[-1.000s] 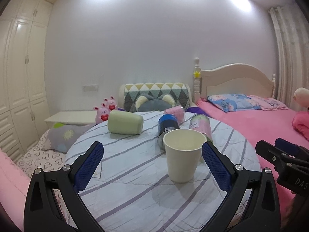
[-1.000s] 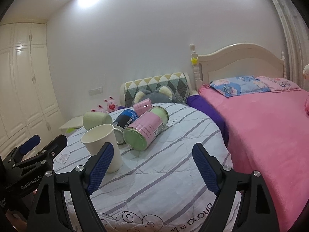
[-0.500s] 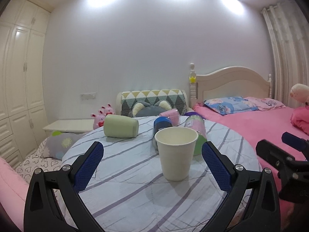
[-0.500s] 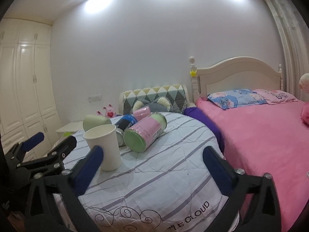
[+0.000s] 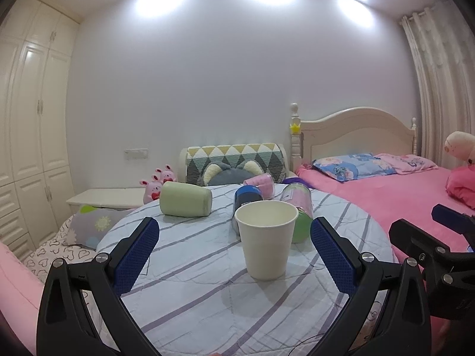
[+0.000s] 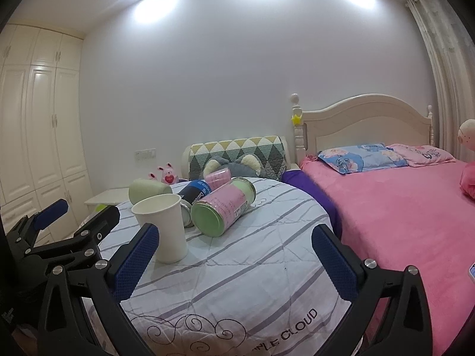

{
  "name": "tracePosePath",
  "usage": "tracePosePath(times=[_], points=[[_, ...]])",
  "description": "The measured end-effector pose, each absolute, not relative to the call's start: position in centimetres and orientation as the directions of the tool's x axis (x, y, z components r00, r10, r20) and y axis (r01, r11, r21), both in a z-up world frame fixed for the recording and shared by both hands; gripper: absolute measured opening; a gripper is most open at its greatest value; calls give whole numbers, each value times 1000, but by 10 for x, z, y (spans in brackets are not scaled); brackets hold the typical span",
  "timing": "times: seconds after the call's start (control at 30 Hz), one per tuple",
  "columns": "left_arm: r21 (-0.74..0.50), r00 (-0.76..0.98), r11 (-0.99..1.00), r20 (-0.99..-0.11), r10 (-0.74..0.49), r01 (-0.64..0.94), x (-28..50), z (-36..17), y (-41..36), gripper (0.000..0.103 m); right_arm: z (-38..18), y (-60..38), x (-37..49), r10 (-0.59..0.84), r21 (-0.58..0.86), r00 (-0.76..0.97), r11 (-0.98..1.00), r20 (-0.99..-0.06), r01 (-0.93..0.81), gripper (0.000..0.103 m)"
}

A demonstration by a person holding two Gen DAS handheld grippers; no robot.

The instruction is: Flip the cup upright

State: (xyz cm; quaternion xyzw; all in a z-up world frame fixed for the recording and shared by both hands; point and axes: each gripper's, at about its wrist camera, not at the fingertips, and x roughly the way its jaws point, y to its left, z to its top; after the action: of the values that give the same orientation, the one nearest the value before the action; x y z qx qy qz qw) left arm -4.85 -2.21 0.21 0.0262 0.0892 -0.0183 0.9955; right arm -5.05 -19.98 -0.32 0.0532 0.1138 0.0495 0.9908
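Both claws hang with fingers spread and gripping nothing: the left gripper (image 5: 234,252) faces the cup (image 5: 266,238), the right gripper (image 6: 234,255) sits to the cup's right. The cup stands upright, mouth up, on the striped table (image 5: 193,290). Just behind it lie a pink can (image 6: 223,209), a blue can (image 6: 194,192), a green cup (image 5: 185,199) and what looks like a small pink cup (image 5: 260,184).

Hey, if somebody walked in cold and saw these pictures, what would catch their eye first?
Probably the white paper cup standing upright, mouth up, on the striped round table, framed between the open left gripper. Behind it several cans and cups lie tipped over, notably a pink-and-green can. A big pink bed fills the right.
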Motion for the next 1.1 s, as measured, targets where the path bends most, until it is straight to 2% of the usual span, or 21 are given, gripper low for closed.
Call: tracePosePath(times=[1.1], points=[[40,987,999,-163,8,-1,-46,3,-20,103,-5,-203,-46,122,108,958,989,-258,-97,103]])
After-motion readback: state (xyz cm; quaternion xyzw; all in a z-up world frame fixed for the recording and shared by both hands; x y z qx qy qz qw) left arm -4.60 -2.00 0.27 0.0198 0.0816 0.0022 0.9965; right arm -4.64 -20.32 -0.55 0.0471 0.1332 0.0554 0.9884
